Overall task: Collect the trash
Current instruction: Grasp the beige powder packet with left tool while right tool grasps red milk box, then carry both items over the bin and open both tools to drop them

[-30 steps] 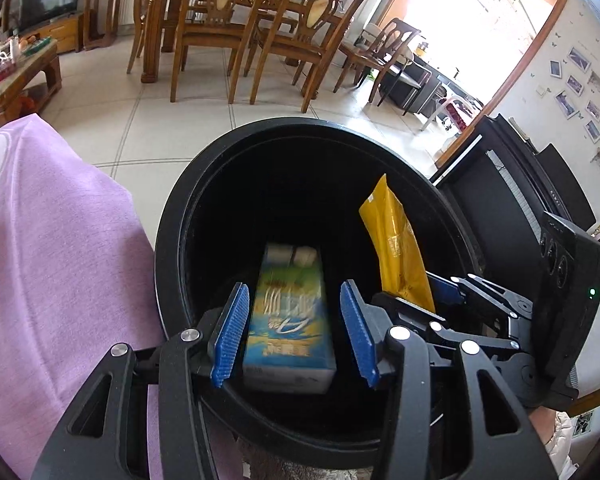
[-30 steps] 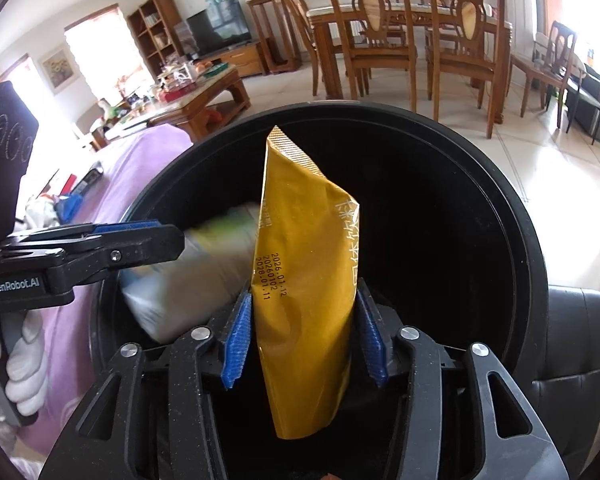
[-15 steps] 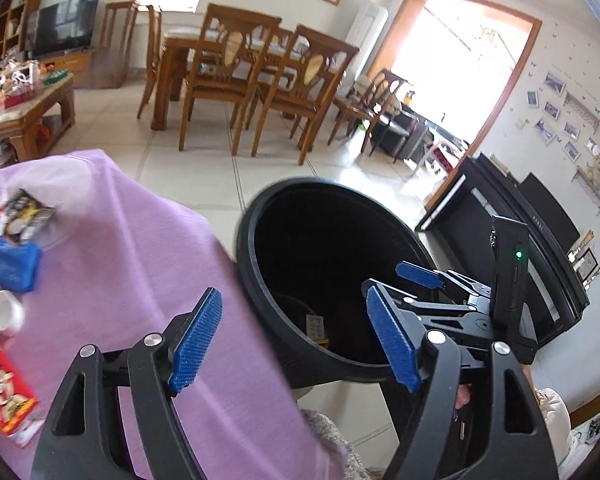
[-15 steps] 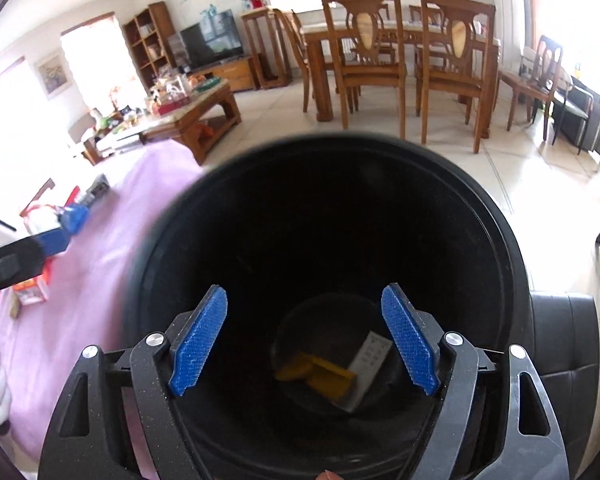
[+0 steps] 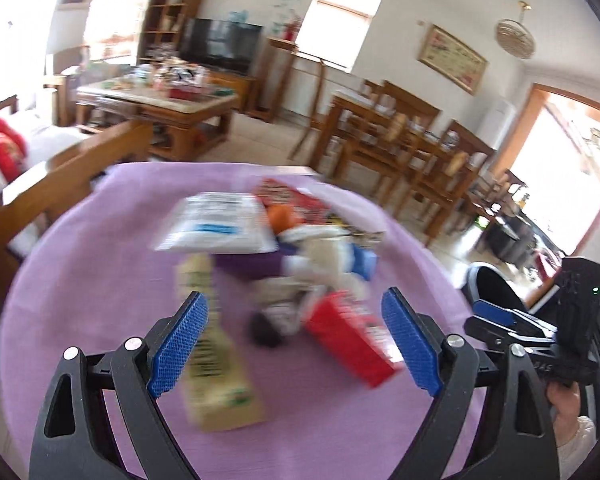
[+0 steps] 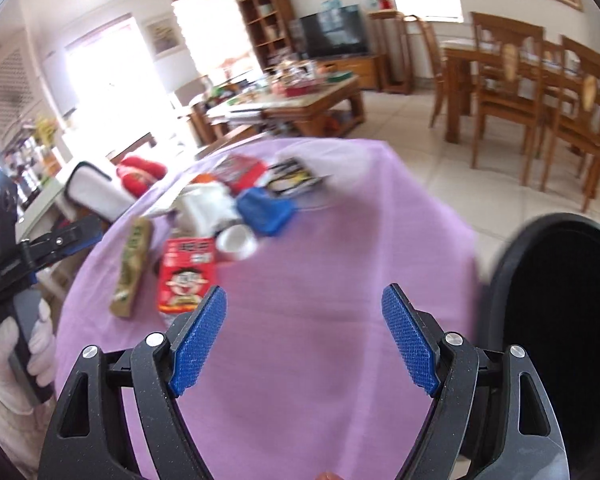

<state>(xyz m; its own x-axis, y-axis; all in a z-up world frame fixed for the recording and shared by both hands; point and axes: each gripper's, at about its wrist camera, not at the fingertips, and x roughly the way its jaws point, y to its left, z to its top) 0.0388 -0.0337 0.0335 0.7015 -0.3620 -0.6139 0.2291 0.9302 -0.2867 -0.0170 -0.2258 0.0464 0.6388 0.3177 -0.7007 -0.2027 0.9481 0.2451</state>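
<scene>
Looking down on my purple-clothed tabletop [image 6: 320, 272], biggest thing in both views. Black trash bin [image 6: 560, 320] sits off its right edge, just beside the cloth. Trash pile is at the far-left part of the tabletop, blurred: white printed bag [image 5: 216, 222], long tan-green carton [image 5: 214, 364] lying flat, red cartoon-face packet [image 6: 186, 276], blue packet [image 6: 266, 210], small white cup [image 6: 236, 242]. My left tongs [image 5: 296, 344] are above the pile, jaws opening and already spread wide, nothing pinched; carton and red packet show behind the gap, not touched. My right tongs [image 6: 304, 340] are spread wide over bare cloth, empty. Gloved hand [image 6: 16, 360] grips the left handle at the frame edge.
</scene>
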